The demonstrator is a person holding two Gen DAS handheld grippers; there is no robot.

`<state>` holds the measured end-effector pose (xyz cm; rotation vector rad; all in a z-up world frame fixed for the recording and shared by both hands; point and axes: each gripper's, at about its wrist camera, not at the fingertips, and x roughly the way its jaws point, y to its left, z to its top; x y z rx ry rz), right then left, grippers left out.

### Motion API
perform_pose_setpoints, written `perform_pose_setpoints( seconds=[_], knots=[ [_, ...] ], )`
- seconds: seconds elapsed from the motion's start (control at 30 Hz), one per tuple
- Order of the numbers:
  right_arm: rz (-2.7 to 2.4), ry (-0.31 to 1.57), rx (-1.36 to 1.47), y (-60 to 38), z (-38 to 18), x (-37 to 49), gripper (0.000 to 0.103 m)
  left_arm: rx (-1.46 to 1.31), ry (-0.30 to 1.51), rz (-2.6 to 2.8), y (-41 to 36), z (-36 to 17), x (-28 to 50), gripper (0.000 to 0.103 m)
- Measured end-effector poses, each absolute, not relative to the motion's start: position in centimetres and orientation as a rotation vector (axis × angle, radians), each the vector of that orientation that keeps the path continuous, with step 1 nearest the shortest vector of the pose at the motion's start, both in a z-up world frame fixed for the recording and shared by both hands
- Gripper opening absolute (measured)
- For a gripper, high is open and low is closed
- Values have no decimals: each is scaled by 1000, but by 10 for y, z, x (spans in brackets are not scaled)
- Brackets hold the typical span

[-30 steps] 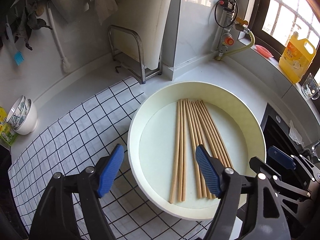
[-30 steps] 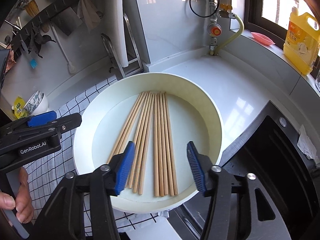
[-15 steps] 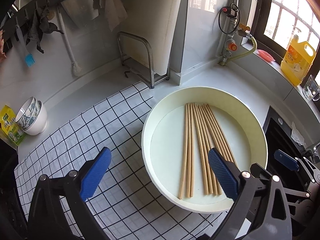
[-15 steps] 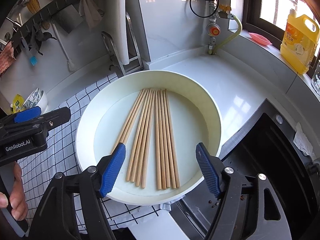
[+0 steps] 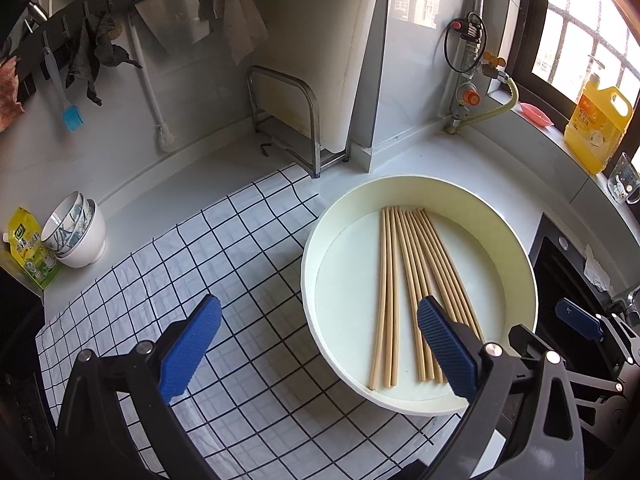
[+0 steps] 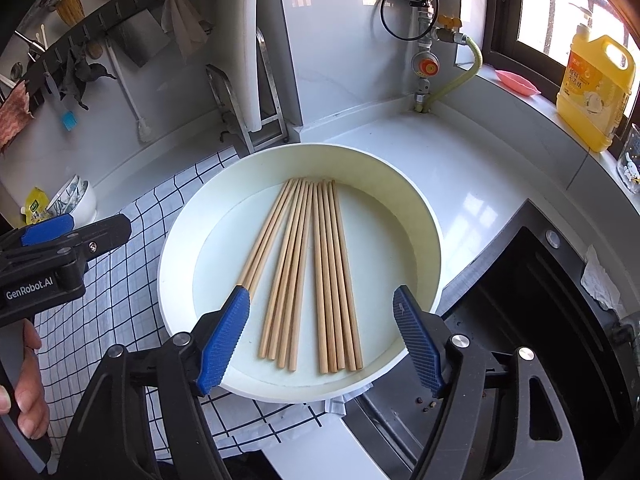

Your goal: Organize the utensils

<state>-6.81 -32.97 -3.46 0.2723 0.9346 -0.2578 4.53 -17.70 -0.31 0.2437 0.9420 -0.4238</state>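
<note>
Chopsticks (image 6: 312, 272) lie side by side in a round white tray (image 6: 404, 184), in the centre of the right wrist view, fanning out toward the bottom. Both the left gripper (image 5: 318, 344) and the right gripper (image 6: 320, 336) hang above the tray; their jaws have just been opening and now stand wide with nothing between them. Under the tray is a checked cloth (image 5: 224, 240).
</note>
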Motion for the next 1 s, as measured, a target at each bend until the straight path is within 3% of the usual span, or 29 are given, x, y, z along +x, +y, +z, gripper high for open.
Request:
perform_pose_setpoints(
  seconds=[1.0],
  knots=[
    [-252,932,262,-324,-31,-70,71,253,965,-428,-176,-3,41,97]
  ],
)
